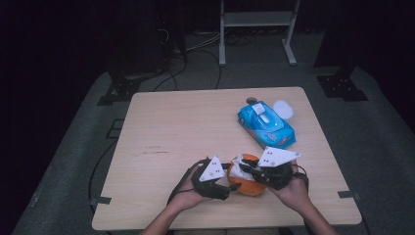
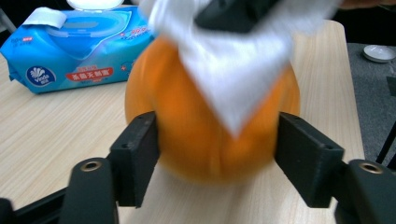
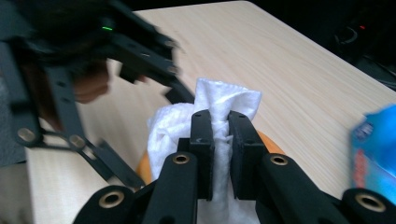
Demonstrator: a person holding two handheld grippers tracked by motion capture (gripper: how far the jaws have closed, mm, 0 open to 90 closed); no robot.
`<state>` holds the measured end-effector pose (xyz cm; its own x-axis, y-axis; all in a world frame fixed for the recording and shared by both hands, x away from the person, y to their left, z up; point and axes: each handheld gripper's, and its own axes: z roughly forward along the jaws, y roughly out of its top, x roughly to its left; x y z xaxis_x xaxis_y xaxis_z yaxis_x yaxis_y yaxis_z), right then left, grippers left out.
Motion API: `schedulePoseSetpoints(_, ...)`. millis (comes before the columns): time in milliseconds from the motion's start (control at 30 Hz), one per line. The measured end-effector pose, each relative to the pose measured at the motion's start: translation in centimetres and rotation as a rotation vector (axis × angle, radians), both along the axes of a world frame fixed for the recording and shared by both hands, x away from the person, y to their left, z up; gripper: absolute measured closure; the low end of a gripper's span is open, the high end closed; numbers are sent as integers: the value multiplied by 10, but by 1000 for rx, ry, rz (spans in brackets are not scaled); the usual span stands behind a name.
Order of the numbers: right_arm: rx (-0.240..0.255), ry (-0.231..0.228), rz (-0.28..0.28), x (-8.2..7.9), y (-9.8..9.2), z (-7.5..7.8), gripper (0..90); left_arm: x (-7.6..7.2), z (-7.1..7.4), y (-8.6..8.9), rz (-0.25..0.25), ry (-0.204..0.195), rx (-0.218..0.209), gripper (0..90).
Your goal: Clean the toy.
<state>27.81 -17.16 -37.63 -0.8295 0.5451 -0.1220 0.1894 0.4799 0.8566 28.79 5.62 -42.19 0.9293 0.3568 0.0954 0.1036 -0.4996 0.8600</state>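
Observation:
A round orange fruit (image 1: 250,187) (image 2: 187,121) stands on the wooden table (image 1: 171,132) near its front edge. My left gripper (image 1: 234,188) (image 2: 217,158) comes at it from the left, one black jaw against each side of the fruit. A white wipe (image 1: 238,168) (image 2: 233,70) (image 3: 224,100) lies draped over the top of the fruit. My right gripper (image 1: 246,167) (image 3: 220,135) reaches in from the right and is shut on a bunched fold of that wipe. In the right gripper view a sliver of the fruit (image 3: 272,142) shows under the wipe, with the left gripper's frame (image 3: 140,51) behind it.
A blue pack of wet wipes (image 1: 266,125) (image 2: 79,46) (image 3: 373,154) with its flap up lies behind the fruit at the right. A small white round lid (image 1: 283,108) sits beside the pack near the far edge. Bare tabletop stretches to the left and middle.

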Motion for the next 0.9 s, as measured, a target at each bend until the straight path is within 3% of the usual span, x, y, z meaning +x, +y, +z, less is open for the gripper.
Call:
schedulePoseSetpoints(67,37,17,-29,4,-10,1,804,2,-5,1,4,26,7,352)
schedulePoseSetpoints(133,71,41,-41,8,-17,0,805,4,-8,0,13,42,-1,297)
schedulePoseSetpoints(233,80,56,-32,9,-15,-4,806,3,0,-1,24,38,-78,179)
schedulePoseSetpoints(333,74,65,-8,6,-4,-5,805,1,3,-4,41,24,-114,118)
schedulePoseSetpoints(400,66,68,17,3,5,-7,806,1,-2,-7,49,30,-75,123)
schedulePoseSetpoints(500,42,49,26,-1,12,-6,806,2,-9,-7,42,54,-63,145)
schedulePoseSetpoints(900,36,49,-61,9,-10,-7,806,6,-11,-2,44,80,-41,159)
